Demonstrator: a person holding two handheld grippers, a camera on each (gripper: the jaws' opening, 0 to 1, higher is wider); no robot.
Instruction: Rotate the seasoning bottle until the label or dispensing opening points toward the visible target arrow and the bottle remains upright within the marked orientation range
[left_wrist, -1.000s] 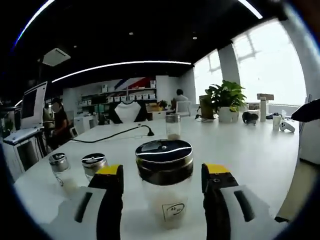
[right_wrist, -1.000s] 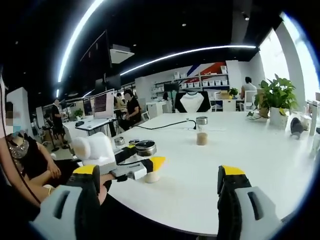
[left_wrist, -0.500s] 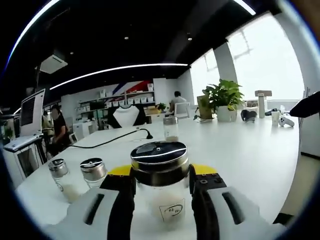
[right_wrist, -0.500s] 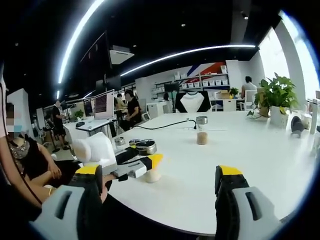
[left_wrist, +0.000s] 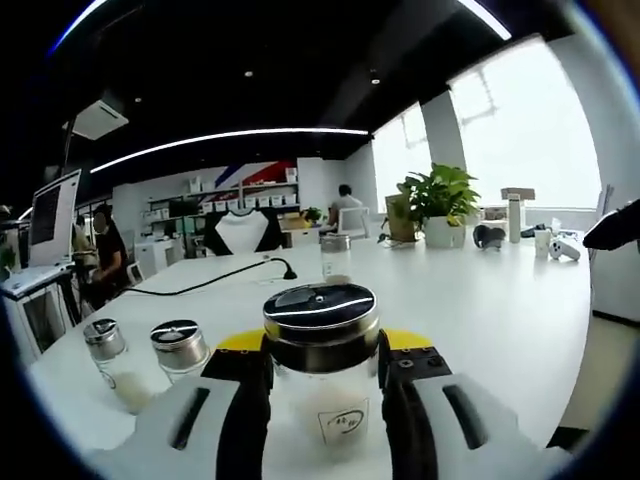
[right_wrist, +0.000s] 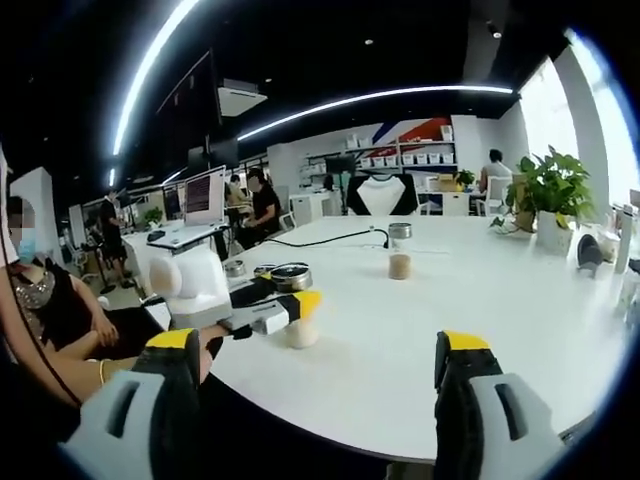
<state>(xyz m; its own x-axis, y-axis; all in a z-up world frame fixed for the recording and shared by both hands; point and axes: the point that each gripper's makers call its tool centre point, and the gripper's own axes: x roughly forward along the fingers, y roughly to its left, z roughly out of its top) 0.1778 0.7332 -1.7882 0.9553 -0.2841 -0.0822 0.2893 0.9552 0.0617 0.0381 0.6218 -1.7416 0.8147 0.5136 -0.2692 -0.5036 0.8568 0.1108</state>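
now your left gripper (left_wrist: 322, 385) has its fingers pinching the upright seasoning bottle (left_wrist: 322, 375) near the surface (left_wrist: 500, 300) edge; right gripper (right_wrist: 315, 390), fingers spread, hangs well apart

I see a white table (left_wrist: 500, 300) carrying everything. On it: the seasoning bottle (left_wrist: 322, 375) nearest me, two small shakers (left_wrist: 180, 347) side by side to its left, a clear jar (left_wrist: 335, 258) farther back, a black cable (left_wrist: 215, 278) snaking across the far part, and a potted plant (left_wrist: 440, 200) near the far right edge.
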